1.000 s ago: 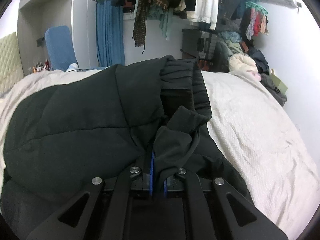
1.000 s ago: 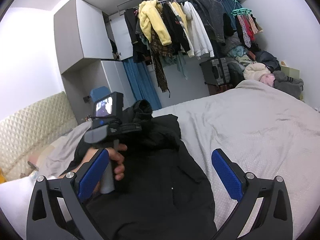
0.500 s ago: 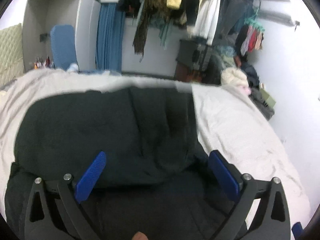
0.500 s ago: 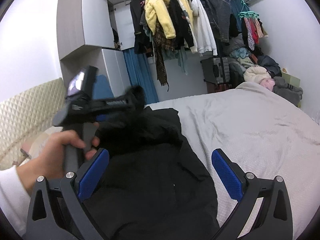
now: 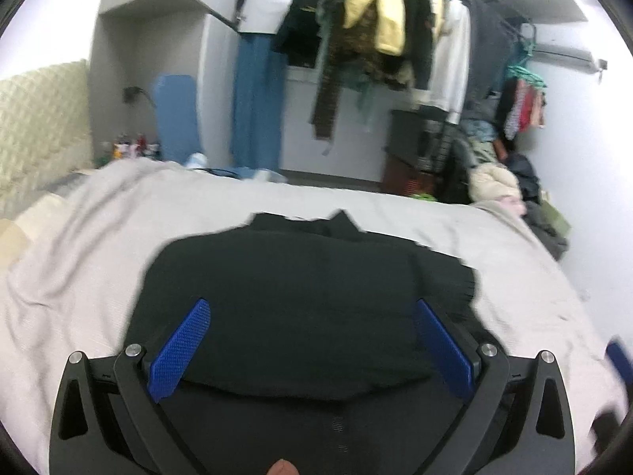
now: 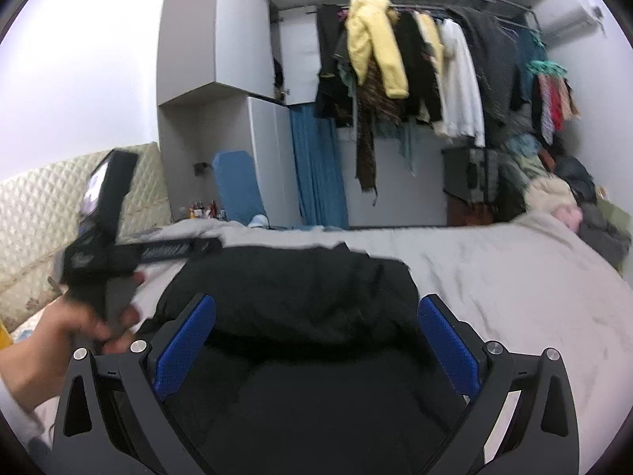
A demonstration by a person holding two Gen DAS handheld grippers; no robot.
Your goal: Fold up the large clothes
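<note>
A large black padded jacket (image 5: 308, 297) lies folded in a thick bundle on the grey bedspread (image 5: 99, 261). My left gripper (image 5: 312, 340) is open and empty, held above the near edge of the jacket. My right gripper (image 6: 316, 340) is open and empty too, over the jacket (image 6: 292, 293) from the right. In the right wrist view the left gripper (image 6: 178, 251) shows at the left, held in a hand, beside the jacket's far left corner.
A padded headboard (image 6: 35, 213) stands at the left. A rail of hanging clothes (image 6: 415, 71), a grey cabinet (image 6: 221, 59) and a heap of clothes (image 6: 561, 198) stand beyond the bed's far edge. Bare bedspread (image 6: 514, 277) lies right of the jacket.
My left gripper has let go of the black jacket's fold, opened wide and pulled back and up. The jacket has dropped flat into a folded bundle. My right gripper has stayed open.
</note>
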